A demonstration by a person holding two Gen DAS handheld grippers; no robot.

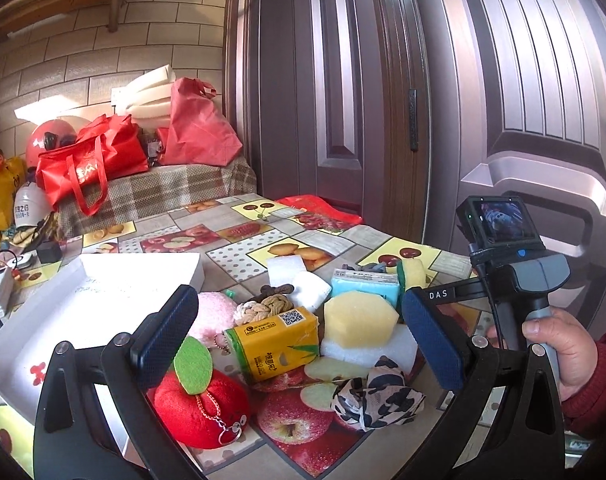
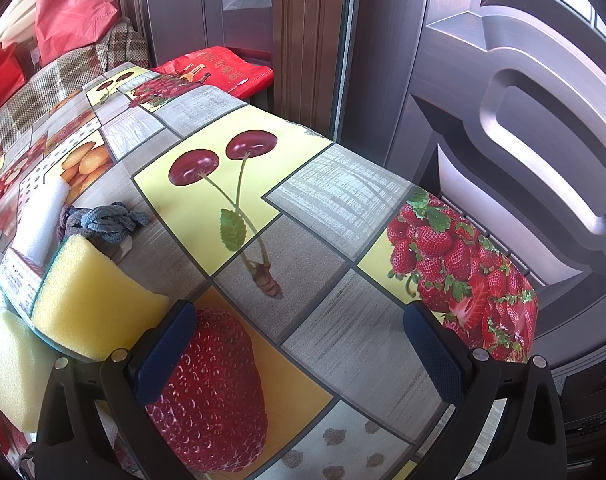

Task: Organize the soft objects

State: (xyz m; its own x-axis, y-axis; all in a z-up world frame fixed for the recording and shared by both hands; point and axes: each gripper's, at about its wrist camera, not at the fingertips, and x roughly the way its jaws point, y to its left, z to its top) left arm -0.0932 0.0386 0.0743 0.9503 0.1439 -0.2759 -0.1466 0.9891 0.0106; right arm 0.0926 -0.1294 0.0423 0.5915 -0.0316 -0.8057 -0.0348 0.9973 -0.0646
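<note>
My left gripper (image 1: pixel 299 340) is open above a heap of soft things on the fruit-print table. Between its fingers lie a yellow tissue pack (image 1: pixel 273 344), a pale yellow sponge (image 1: pixel 359 320), a knotted rope ball (image 1: pixel 269 305) and a black-and-white cloth (image 1: pixel 377 398). A red plush apple (image 1: pixel 201 410) sits by the left finger, a pink plush (image 1: pixel 213 314) behind it. A white tray (image 1: pixel 103 300) stands to the left. My right gripper (image 2: pixel 301 354) is open over bare tablecloth, holding nothing. A yellow-green sponge (image 2: pixel 91 292) and grey-blue rope (image 2: pixel 103 222) lie to its left.
The other gripper's handle (image 1: pixel 531 292), held by a hand in a red sleeve, stands at the right of the left wrist view. A brown metal door (image 2: pixel 503 140) runs close along the table's far edge. Red bags (image 1: pixel 91 160) and a helmet rest on a plaid-covered surface behind.
</note>
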